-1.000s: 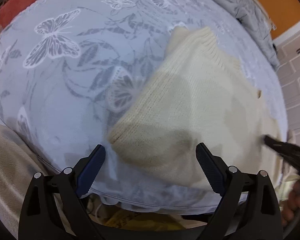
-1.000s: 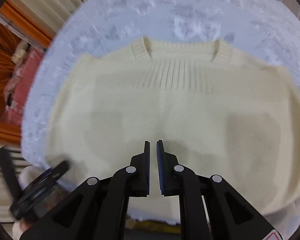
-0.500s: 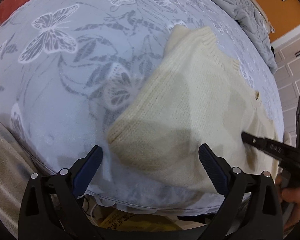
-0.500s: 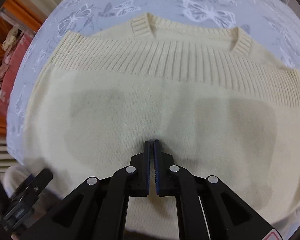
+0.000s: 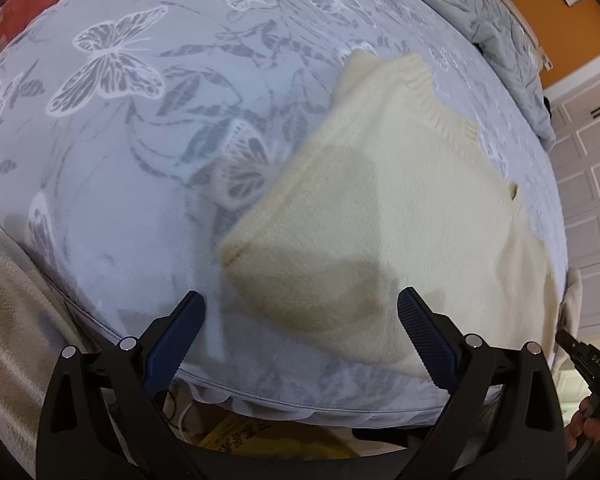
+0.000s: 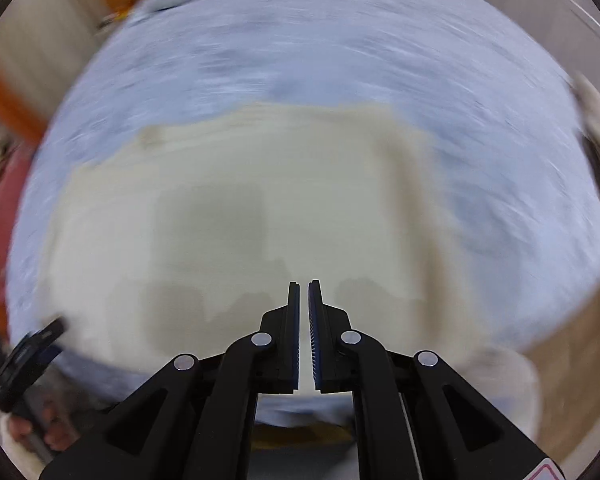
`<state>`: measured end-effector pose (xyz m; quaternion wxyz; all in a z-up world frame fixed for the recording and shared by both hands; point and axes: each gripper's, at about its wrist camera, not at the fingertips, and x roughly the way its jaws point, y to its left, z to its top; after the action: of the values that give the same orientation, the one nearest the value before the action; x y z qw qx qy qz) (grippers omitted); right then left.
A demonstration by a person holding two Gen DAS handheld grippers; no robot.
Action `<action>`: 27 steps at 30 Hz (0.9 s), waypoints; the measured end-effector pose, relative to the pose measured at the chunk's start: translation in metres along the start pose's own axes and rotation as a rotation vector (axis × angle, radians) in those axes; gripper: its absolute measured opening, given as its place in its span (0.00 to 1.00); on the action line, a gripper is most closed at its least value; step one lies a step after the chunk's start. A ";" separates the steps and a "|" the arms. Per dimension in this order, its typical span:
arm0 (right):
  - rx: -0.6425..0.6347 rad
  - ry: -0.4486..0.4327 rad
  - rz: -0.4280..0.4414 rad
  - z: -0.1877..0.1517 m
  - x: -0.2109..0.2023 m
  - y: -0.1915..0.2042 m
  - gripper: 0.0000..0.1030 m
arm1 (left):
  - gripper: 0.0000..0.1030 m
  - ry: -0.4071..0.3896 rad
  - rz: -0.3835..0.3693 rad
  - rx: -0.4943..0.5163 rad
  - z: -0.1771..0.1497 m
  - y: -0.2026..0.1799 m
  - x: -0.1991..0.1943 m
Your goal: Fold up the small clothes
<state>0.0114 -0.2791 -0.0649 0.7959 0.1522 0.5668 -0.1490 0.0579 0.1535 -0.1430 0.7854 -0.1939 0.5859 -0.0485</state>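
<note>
Left wrist view shows the left tongs (image 5: 300,328) wide open and empty, the cream sweater (image 5: 400,208) flat on the bed (image 5: 140,160) just ahead, so pinch its near corner; the right tongs (image 6: 304,328), nearly shut, hold nothing.

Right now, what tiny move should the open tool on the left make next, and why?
Probably ease forward and down so its jaws straddle the cream sweater's near corner, then close. The left gripper hangs wide open short of that corner, and the sweater lies flat, unfolded, on the butterfly bedspread.

Cream sweater (image 5: 400,216), seemingly flat, on bedspread (image 5: 140,160)
</note>
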 end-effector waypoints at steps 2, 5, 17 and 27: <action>0.099 0.048 -0.030 0.000 0.015 -0.043 0.10 | 0.92 0.003 0.022 0.021 -0.001 -0.007 0.002; 0.156 0.151 -0.020 -0.005 0.053 -0.073 0.02 | 0.92 0.007 0.045 0.034 -0.002 -0.010 0.004; 0.103 -0.014 0.188 -0.002 -0.018 -0.014 0.11 | 0.95 -0.029 -0.089 -0.176 -0.002 0.026 -0.017; -0.198 0.073 0.223 0.025 0.026 0.154 0.11 | 0.95 -0.019 -0.139 -0.213 -0.002 0.033 -0.016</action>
<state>0.1045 -0.1508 -0.0704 0.7974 0.1405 0.5868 0.0026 0.0464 0.1883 -0.1412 0.7606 -0.3166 0.5655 -0.0386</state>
